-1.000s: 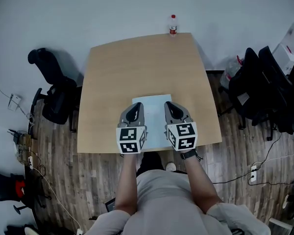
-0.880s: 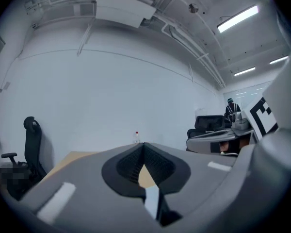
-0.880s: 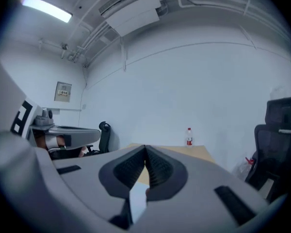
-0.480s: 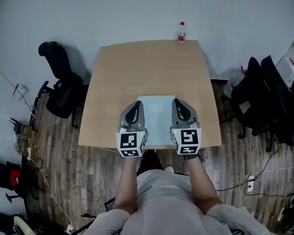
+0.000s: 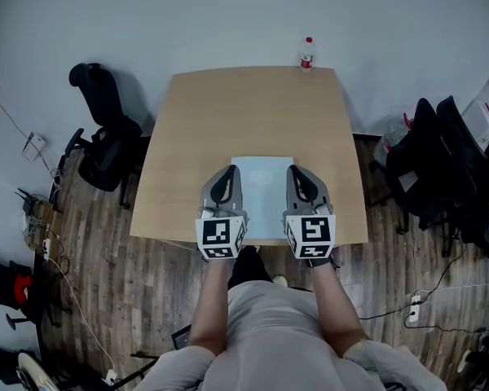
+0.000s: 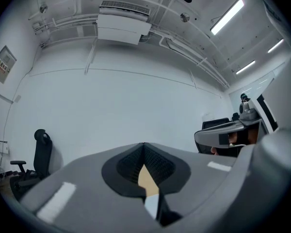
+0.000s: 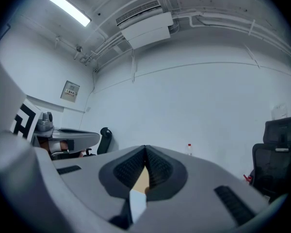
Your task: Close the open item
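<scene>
**Paired grippers flanking a flat item on a table**
Head view: a pale blue, flat rectangular item (image 5: 262, 198) lies at the near edge of the tan wooden table (image 5: 253, 112); whether it is open or shut is unclear. The left gripper (image 5: 231, 170) and right gripper (image 5: 293, 170) flank it, probably for access. Left gripper view: jaws pressed together, empty. Right gripper view: likewise, facing a white-walled room.

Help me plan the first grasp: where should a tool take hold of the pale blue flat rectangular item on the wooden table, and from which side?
Probably its right edge, from the right, coming in low. The pale blue flat rectangular item lies flat on the wooden table, so only a thin edge offers purchase, and the right tool, jaws together, sits at that edge.
</scene>
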A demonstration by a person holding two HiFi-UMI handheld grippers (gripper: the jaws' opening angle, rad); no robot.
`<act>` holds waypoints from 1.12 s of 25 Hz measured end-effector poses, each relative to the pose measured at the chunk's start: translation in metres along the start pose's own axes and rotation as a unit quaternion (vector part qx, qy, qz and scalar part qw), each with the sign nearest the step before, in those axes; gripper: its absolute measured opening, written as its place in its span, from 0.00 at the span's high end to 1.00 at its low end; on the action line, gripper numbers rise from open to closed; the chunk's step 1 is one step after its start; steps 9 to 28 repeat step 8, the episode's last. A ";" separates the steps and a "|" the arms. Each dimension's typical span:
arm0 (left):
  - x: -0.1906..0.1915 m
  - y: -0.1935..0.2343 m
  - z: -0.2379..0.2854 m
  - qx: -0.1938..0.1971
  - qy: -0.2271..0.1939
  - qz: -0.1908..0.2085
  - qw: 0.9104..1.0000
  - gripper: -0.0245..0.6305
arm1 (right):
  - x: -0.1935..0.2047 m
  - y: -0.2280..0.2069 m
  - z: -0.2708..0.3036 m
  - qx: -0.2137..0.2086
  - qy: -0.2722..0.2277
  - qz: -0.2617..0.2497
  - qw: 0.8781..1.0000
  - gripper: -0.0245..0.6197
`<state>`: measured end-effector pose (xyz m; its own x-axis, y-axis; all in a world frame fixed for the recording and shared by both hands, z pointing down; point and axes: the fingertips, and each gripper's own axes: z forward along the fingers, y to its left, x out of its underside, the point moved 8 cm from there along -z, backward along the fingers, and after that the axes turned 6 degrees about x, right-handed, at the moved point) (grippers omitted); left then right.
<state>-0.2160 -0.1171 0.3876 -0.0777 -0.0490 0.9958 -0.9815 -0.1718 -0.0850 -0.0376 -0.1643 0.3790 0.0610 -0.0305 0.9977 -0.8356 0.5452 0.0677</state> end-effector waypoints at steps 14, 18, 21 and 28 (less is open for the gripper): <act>0.017 -0.006 0.014 0.024 0.030 0.006 0.999 0.95 | 0.010 -0.004 0.009 0.000 0.008 -0.003 1.000 0.94; 0.017 -0.006 0.014 0.024 0.030 0.006 0.999 0.95 | 0.010 -0.004 0.009 0.000 0.008 -0.003 1.000 0.94; 0.017 -0.006 0.014 0.024 0.030 0.006 0.999 0.95 | 0.010 -0.004 0.009 0.000 0.008 -0.003 1.000 0.94; 0.017 -0.006 0.014 0.024 0.030 0.006 0.999 0.95 | 0.010 -0.004 0.009 0.000 0.008 -0.003 1.000 0.94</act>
